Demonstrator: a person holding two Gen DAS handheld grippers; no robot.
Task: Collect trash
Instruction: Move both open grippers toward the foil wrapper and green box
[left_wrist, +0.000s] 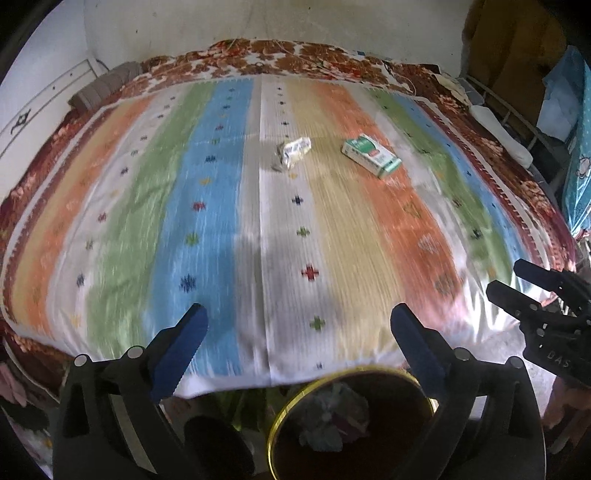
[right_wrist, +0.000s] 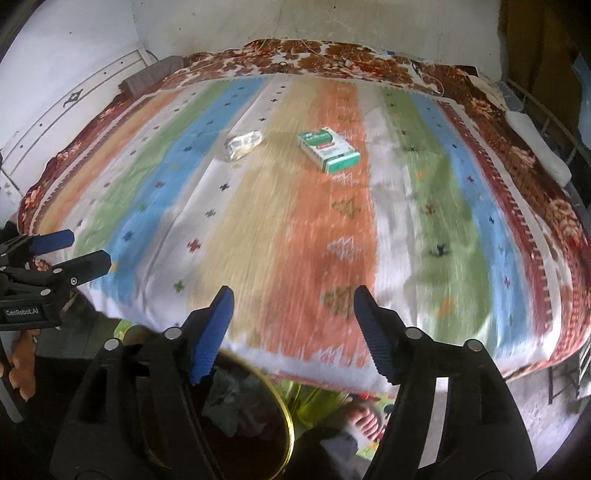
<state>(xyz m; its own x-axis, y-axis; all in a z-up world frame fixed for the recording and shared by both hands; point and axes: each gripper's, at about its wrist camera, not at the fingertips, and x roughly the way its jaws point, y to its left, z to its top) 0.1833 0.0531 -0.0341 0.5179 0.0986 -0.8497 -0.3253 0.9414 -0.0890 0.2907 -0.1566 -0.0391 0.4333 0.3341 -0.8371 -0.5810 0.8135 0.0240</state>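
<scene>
Two pcs of trash are seen on the striped bedspread (left_wrist: 229, 206), upper centre of both views: a crumpled wrapper (left_wrist: 294, 150) and, to its right and well apart from it, a green-and-white carton (left_wrist: 371, 155). The wrapper looks foil-like or clear plastic, too blurred to tell which; it is judged very light, soft, crushable and a bit slippery, so it is prob. best pinched across the bunched middle, w/ care that the cloth underneath isn't caught. The carton is judged light but stiff, w/ flat faces and firm edges; a grip across its short width, on the two long sides, should hold w/o denting, though a hard squeeze may cave it if empty. The left gripper (left_wrist: 299, 347) is seen spread wide at the bottom of its view, nothing between the blue pads. The right gripper (right_wrist: 293, 334) is likewise released and empty, jaws apart but less wide. A round bin w/ a gold rim (left_wrist: 275, 424) is seen at the bottom edge of both views, below the grippers and off the near edge of the bed; crumpled bits, pale and pinkish, are already lying in it, details too dim to make out.
</scene>
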